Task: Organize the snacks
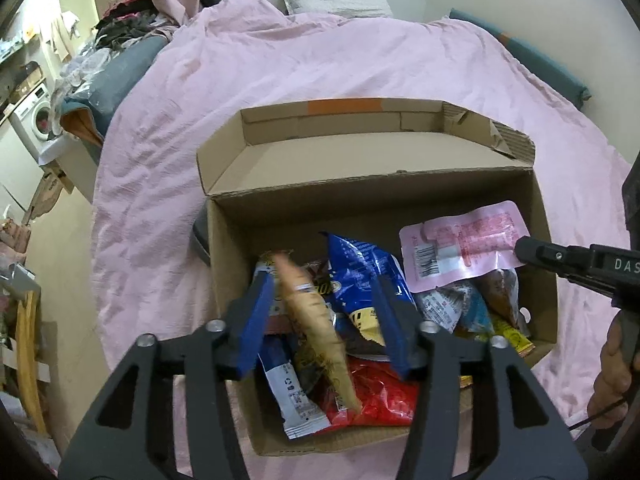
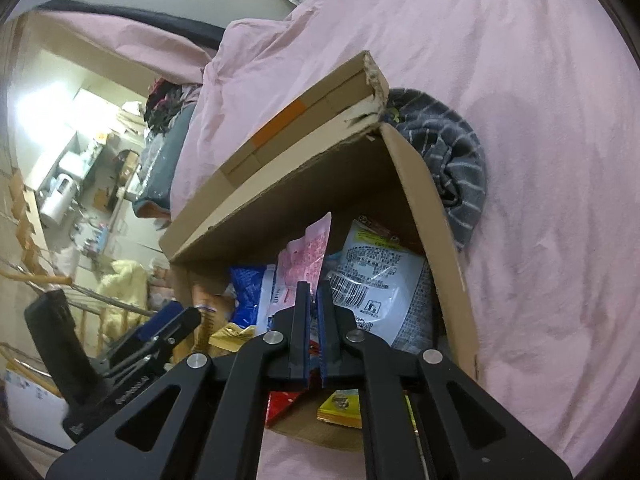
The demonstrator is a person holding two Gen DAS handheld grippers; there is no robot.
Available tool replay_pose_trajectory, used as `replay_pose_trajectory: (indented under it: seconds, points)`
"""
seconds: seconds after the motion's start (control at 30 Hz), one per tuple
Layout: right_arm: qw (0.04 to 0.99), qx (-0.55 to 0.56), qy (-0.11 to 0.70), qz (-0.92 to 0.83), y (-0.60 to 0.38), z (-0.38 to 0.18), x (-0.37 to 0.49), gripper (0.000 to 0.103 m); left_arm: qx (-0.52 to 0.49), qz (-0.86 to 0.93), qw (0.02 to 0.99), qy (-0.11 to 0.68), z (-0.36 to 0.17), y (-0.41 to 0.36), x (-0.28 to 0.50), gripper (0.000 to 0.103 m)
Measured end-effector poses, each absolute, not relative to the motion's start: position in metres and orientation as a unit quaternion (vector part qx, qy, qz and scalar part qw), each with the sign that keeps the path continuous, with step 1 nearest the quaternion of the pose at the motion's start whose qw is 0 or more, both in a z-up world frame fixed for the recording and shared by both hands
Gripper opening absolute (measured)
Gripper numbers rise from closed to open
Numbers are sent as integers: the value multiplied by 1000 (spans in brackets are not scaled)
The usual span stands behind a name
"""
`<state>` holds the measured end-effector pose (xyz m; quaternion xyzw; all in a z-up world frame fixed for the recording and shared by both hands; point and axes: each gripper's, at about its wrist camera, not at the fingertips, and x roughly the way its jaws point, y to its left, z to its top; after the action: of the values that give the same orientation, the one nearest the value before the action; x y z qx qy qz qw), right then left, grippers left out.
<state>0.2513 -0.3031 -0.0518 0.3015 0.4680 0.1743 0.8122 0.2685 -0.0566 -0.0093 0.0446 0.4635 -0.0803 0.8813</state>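
Observation:
An open cardboard box sits on a pink bedspread and holds several snack packets. My left gripper is open above the box; a blurred tan packet hangs between its blue pads, touching neither clearly. A blue chip bag and a red packet lie below. My right gripper is shut on a pink packet, held upright over the box. The pink packet and the right gripper tip also show in the left wrist view. A white-grey packet lies beside it.
The pink bedspread surrounds the box. A grey striped cloth lies by the box's far corner. The box lid stands open at the back. A cluttered floor and a washing machine are to the left.

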Motion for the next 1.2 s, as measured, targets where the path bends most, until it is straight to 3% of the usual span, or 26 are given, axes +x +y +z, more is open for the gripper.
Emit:
replay_pose_trajectory:
  seconds: [0.1, 0.13, 0.2, 0.23, 0.27, 0.37, 0.43, 0.47, 0.6, 0.63, 0.7, 0.73, 0.93, 1.07, 1.2]
  points:
    - [825, 274, 463, 172, -299, -44, 249, 16, 41, -66, 886, 457, -5, -53, 267, 62]
    - [827, 269, 461, 175, -298, -42, 247, 23, 37, -59, 890, 451, -2, -50, 265, 63]
    - [834, 250, 456, 183, -294, -35, 243, 29, 31, -60, 892, 446, 0, -46, 262, 63]
    - [840, 238, 454, 177, -292, -32, 241, 36, 28, -59, 894, 444, 2, -43, 259, 63]
    - [848, 223, 447, 174, -291, -27, 237, 49, 23, -55, 897, 439, 4, -40, 254, 63]
    - [853, 215, 441, 179, -288, -19, 228, 66, 16, -36, 906, 422, 13, -32, 245, 63]
    - [853, 212, 444, 176, -287, -16, 223, 73, 22, -31, 912, 408, 21, -28, 236, 66]
    - [852, 210, 446, 176, -286, -13, 222, 74, 27, -30, 913, 405, 23, -27, 233, 75]
    - [864, 200, 430, 172, -281, 8, 210, 78, 24, -24, 914, 404, 35, -19, 216, 81]
    - [870, 194, 421, 170, -279, 16, 204, 83, 13, -23, 914, 405, 38, -14, 211, 83]
    - [882, 177, 404, 164, -275, 27, 194, 90, -3, -15, 915, 404, 42, -7, 203, 97]
    - [890, 162, 395, 162, -271, 34, 186, 91, -11, -9, 916, 400, 44, -2, 197, 99]
    - [908, 110, 370, 161, -252, 48, 141, 92, -28, -6, 918, 395, 46, 9, 158, 103]
    - [920, 76, 355, 151, -243, 46, 111, 103, -21, -9, 924, 383, 48, 8, 130, 103]
    - [923, 78, 348, 146, -242, 38, 88, 103, -30, -8, 927, 374, 46, 6, 105, 103]
